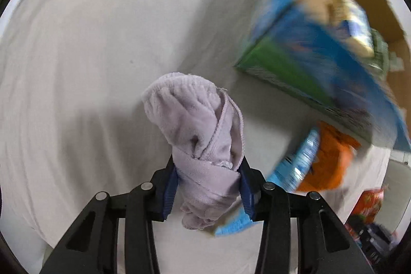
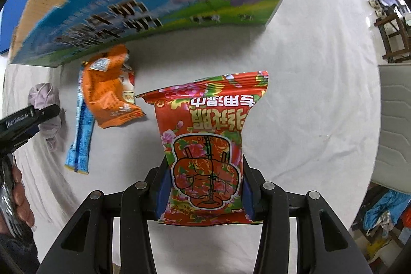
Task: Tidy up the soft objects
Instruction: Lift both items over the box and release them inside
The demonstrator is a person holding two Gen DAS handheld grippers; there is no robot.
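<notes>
A crumpled lilac cloth [image 1: 203, 125] hangs between the blue pads of my left gripper [image 1: 208, 171], which is shut on it above the white-covered surface [image 1: 102, 43]. My right gripper [image 2: 205, 166] is shut on a red floral packet [image 2: 208, 135], gripped by its sides and lifted off the surface. The right wrist view also catches the left gripper [image 2: 38, 114] at the left edge, with the lilac cloth [image 2: 43, 94] in it. An open blue-and-green carton [image 2: 159, 4] stands at the back; in the left wrist view the carton [image 1: 295, 55] is at the right and blurred.
An orange packet [image 2: 108, 89] and a long blue stick packet [image 2: 82, 135] lie on the sheet just in front of the carton. A person's hand [image 2: 20, 197] holds the left gripper's handle. A white padded seat [image 2: 395, 132] and clutter on the floor lie beyond the right edge.
</notes>
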